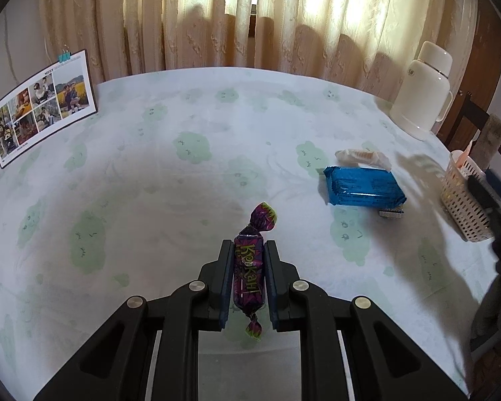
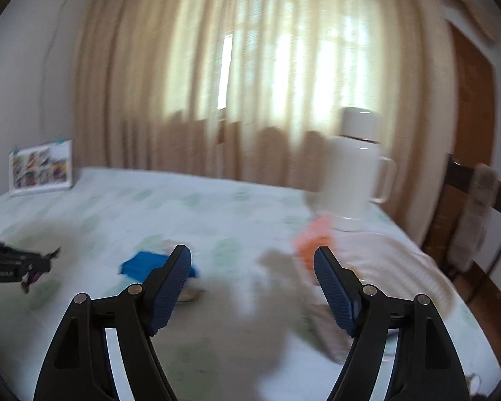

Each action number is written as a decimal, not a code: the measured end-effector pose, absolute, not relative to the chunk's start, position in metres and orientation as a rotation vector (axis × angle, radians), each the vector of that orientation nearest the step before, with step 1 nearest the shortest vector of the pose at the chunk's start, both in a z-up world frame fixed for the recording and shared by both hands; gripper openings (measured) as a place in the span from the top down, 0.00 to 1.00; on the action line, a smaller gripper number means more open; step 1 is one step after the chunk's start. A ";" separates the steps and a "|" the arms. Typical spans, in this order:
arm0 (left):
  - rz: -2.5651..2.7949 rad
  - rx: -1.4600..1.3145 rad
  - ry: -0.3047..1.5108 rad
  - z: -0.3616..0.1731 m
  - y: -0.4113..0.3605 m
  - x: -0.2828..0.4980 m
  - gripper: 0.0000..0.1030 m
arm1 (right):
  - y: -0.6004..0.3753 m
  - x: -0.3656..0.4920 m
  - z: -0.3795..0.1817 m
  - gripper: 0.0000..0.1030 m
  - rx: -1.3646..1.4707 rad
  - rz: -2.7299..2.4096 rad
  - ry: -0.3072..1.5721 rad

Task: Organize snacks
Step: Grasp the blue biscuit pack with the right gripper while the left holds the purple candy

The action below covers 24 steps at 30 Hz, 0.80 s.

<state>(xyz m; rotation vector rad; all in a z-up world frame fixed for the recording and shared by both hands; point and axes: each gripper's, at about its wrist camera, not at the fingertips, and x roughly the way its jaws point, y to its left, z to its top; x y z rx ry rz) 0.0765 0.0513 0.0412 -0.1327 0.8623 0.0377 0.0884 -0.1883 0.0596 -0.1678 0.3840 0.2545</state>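
My left gripper (image 1: 248,245) is shut on a purple twist-wrapped candy (image 1: 248,267), gripped by its middle and held over the tablecloth with both twisted ends sticking out. A blue snack packet (image 1: 364,187) lies to the right on the table, and a pale wrapped snack (image 1: 362,157) sits just behind it. A white perforated basket (image 1: 464,197) stands at the right edge. In the blurred right wrist view, my right gripper (image 2: 252,257) is open and holds nothing. It hovers between the blue packet (image 2: 143,264) and the basket (image 2: 400,267), which has something orange (image 2: 312,244) in it.
A white thermos jug (image 1: 421,90) stands at the back right, and a photo card (image 1: 40,107) is propped at the back left. A small dark item (image 1: 390,213) peeks out from under the blue packet. Chairs and a curtain lie beyond the round table's (image 1: 183,153) edge.
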 end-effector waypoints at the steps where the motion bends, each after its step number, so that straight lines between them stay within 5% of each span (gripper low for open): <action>1: 0.036 -0.134 0.858 0.042 0.052 0.076 0.85 | -0.183 0.093 0.058 0.26 -0.168 0.286 0.412; 24: 0.021 -0.192 0.837 0.053 0.060 0.068 0.85 | -0.109 0.155 0.009 0.26 -0.016 0.788 0.844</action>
